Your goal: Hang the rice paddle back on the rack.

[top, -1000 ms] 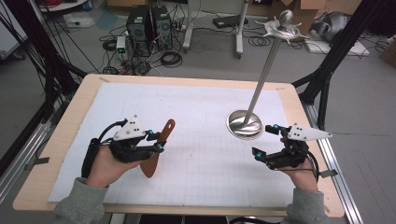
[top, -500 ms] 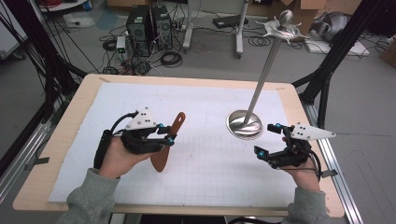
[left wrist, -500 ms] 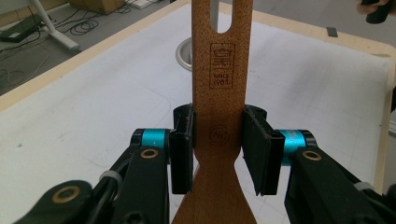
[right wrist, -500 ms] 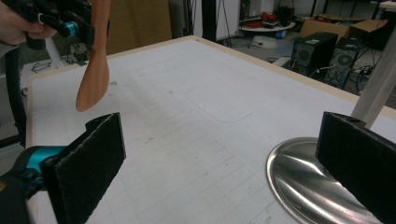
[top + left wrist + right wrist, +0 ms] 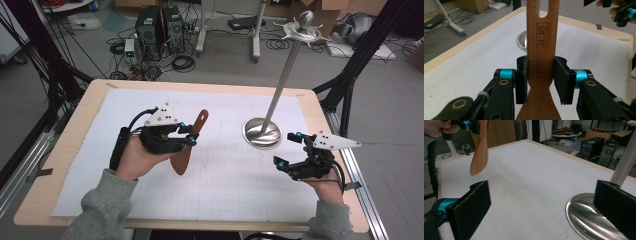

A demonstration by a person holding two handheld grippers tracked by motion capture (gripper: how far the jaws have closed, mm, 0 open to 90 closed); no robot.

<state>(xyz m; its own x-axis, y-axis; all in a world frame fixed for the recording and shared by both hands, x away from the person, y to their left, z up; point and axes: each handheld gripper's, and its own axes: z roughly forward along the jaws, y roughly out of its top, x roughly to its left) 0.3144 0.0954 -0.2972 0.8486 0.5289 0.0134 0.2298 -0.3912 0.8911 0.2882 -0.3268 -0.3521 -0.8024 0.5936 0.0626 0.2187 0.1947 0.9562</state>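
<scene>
Gripping the wooden spatula (image 5: 541, 75) by its neck, the left gripper (image 5: 186, 134) carries it clear above the bench (image 5: 75, 125). Next, probably, hanging its slot on the metal stand (image 5: 262, 132) at three o'clock; right gripper (image 5: 292, 150) waits released.

Two hand-held grippers are showing: the left hand-held gripper (image 5: 189, 135) at 9 o'clock and the right hand-held gripper (image 5: 291, 152) at 4 o'clock. One wooden spatula (image 5: 188, 143) is sitting at 9 o'clock. One metal stand (image 5: 261, 133), with one pole, is standing at 2 o'clock. One white sheet (image 5: 230, 180) is covering the one surface (image 5: 65, 150).
</scene>
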